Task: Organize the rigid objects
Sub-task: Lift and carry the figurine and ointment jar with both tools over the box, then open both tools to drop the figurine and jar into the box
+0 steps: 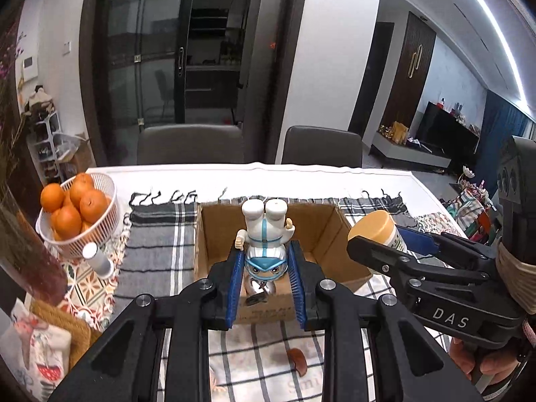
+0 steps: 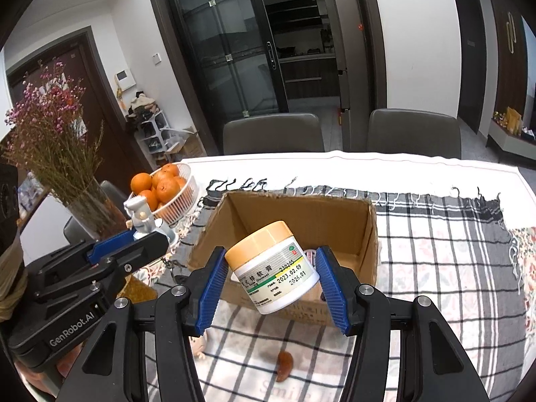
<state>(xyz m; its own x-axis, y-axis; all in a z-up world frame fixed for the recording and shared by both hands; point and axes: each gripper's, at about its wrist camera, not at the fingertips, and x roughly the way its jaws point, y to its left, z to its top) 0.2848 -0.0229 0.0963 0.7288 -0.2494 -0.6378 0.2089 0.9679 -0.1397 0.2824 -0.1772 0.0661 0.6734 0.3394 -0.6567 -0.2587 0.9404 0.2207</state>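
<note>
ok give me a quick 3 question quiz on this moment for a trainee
1. True or false: the left gripper holds the toy figurine upside down.
2. What does the right gripper hold: A) an orange, B) an ointment jar, C) a bottle?
3. Fill in: both items hang over the open cardboard ____.

Key
1. True; its feet point up.
2. B; the jar has a tan lid.
3. box
</note>
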